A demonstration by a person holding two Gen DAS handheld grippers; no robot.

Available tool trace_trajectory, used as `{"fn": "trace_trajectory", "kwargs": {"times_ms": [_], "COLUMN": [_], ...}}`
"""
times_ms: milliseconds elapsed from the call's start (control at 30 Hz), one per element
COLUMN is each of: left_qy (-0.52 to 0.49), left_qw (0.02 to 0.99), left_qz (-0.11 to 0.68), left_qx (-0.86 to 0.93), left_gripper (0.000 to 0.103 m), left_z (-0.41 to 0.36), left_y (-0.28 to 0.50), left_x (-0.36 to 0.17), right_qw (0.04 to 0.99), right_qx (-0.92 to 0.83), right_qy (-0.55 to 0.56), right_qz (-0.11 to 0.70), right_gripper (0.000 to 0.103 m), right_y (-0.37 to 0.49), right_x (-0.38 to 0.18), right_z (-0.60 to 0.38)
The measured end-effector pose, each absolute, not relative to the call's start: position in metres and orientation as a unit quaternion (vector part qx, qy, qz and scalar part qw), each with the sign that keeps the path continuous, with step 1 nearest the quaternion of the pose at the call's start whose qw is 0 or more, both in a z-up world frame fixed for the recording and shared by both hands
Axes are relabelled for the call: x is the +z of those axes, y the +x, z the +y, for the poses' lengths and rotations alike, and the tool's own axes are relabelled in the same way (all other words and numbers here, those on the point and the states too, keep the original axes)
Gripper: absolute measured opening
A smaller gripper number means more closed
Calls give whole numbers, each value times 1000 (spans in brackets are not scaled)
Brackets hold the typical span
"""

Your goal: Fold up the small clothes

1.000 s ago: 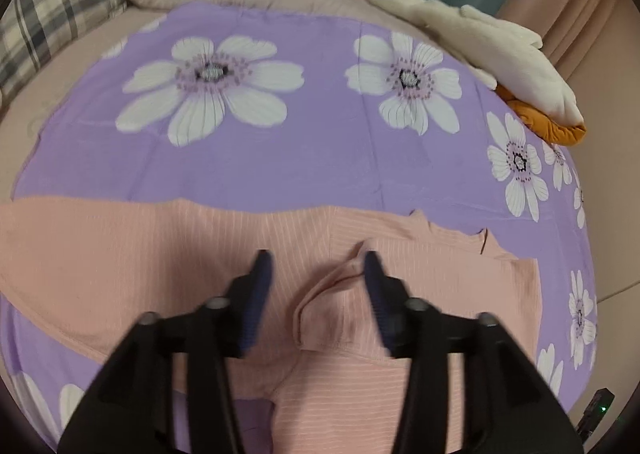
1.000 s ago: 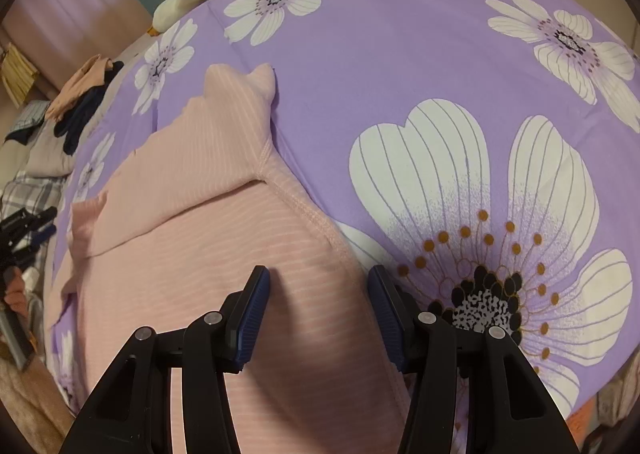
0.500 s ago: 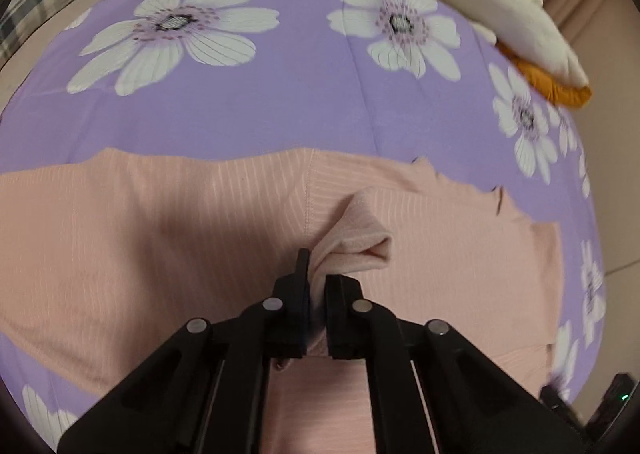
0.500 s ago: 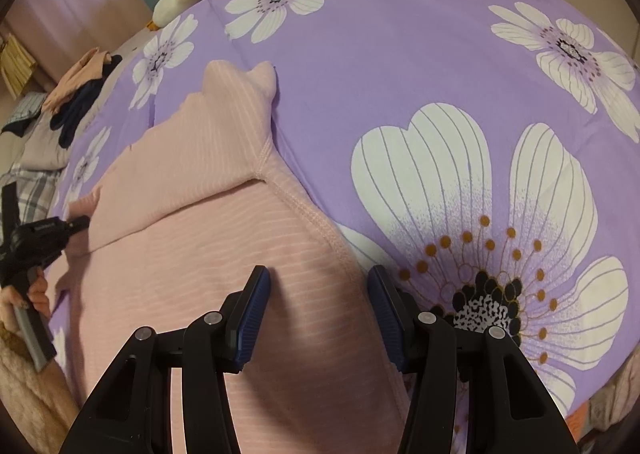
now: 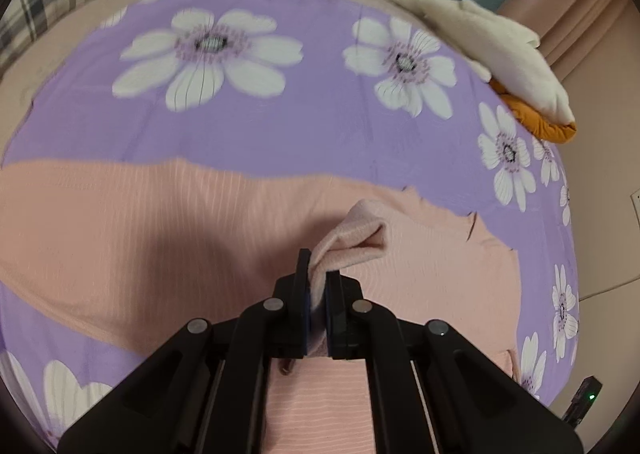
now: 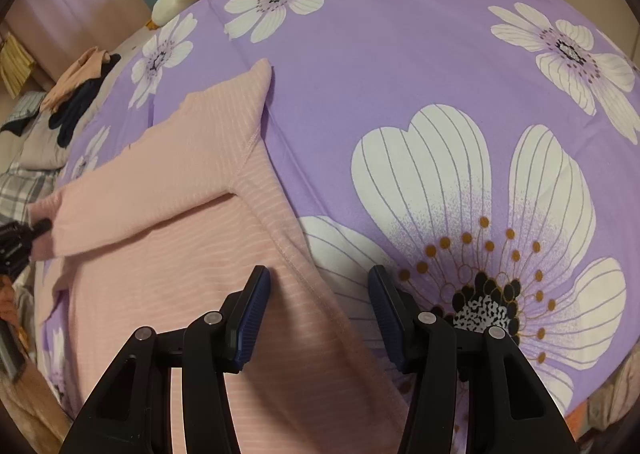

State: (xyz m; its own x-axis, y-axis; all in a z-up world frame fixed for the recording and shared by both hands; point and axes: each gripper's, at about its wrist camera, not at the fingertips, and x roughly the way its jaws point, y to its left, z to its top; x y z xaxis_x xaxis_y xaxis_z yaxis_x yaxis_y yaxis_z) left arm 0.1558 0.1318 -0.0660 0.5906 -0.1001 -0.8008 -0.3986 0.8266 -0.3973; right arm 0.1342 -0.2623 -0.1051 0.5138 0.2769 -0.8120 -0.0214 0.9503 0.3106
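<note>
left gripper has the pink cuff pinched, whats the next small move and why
Probably lift the cuff slightly and carry it inward across the pink top. The left gripper is shut on it, while the right gripper hangs open over the garment's edge, gripping nothing, so the sleeve fold falls to the left one.
</note>
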Motion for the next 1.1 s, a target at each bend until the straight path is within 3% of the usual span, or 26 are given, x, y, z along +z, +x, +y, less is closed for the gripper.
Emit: {"fn": "trace_trajectory", "kwargs": {"times_ms": [200, 400, 467, 567, 1100], "left_qy": [-289, -295, -301, -304, -334], "left_qw": [840, 837, 838, 838, 822], "left_qz": [451, 451, 447, 445, 453], "left_qx": [90, 89, 86, 89, 89], "left_gripper": [5, 5, 5, 6, 15], "left_z": [134, 135, 137, 139, 159], "left_y": [154, 154, 153, 152, 146], "left_x": [-81, -86, -86, -87, -120], "right_qw": [868, 845, 845, 857, 867], "right_qx": [133, 151, 137, 123, 100], "right_qy": [152, 154, 131, 98, 52], "right_qz": [454, 490, 499, 491, 485], "right_gripper": [53, 52, 33, 16, 14], "right_y": [157, 209, 216, 221, 224], "right_x": [-74, -103, -107, -102, -110], "right_z": [-257, -226, -216, -208, -200]}}
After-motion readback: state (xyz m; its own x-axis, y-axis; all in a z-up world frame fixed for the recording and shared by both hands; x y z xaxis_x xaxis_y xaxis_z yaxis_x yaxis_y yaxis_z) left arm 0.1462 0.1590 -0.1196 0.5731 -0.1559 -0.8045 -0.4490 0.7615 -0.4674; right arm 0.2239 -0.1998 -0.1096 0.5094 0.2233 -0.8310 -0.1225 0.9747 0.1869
